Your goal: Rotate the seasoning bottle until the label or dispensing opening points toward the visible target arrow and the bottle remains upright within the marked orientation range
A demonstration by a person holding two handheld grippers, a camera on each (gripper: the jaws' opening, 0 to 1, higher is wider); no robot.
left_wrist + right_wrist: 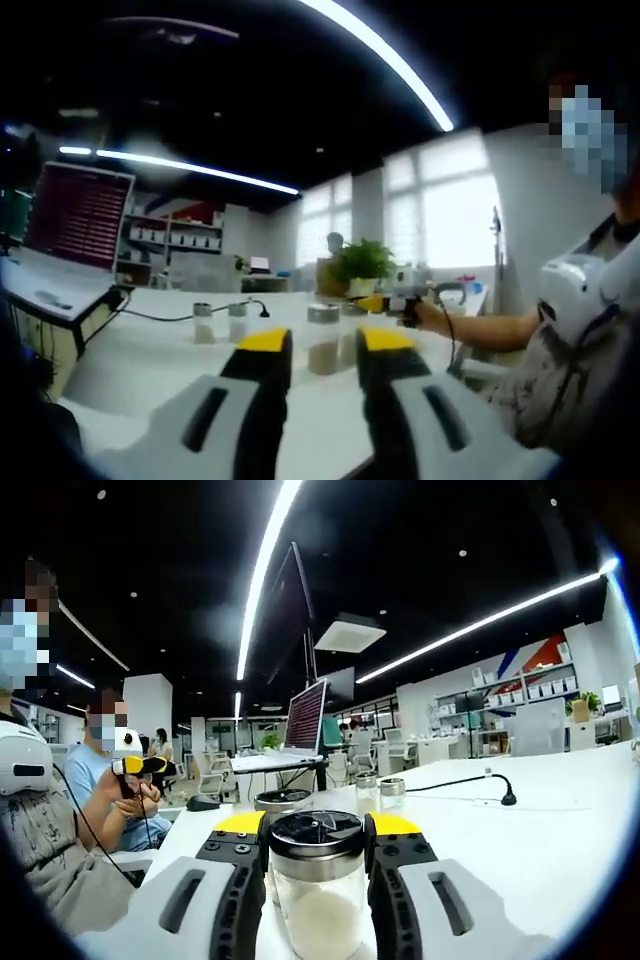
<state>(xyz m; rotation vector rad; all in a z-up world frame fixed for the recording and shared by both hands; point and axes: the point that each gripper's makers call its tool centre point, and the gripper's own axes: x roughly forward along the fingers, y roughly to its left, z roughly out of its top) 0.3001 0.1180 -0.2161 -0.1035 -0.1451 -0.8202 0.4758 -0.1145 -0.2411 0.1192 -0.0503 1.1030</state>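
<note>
A glass seasoning bottle (pixel 318 885) with a silver lid and white powder stands upright on the white table (pixel 545 825). My right gripper (pixel 318 826) is shut on it, a yellow-tipped jaw pressed to each side. A second bottle (pixel 283 800) sits just behind it. In the left gripper view my left gripper (pixel 325 342) is open and holds nothing. A bottle (pixel 322 340) stands on the table beyond its fingertips (pixel 266 340). My right gripper (pixel 392 302) shows further back, held by a hand. My left gripper (pixel 138 767) shows at the left of the right gripper view.
Two more bottles (pixel 220 322) stand by a black cable (pixel 470 780). A laptop screen (pixel 78 212) is at the table's far left and a potted plant (pixel 365 262) at the back. A person with a white headset (pixel 25 755) sits close, and others sit behind.
</note>
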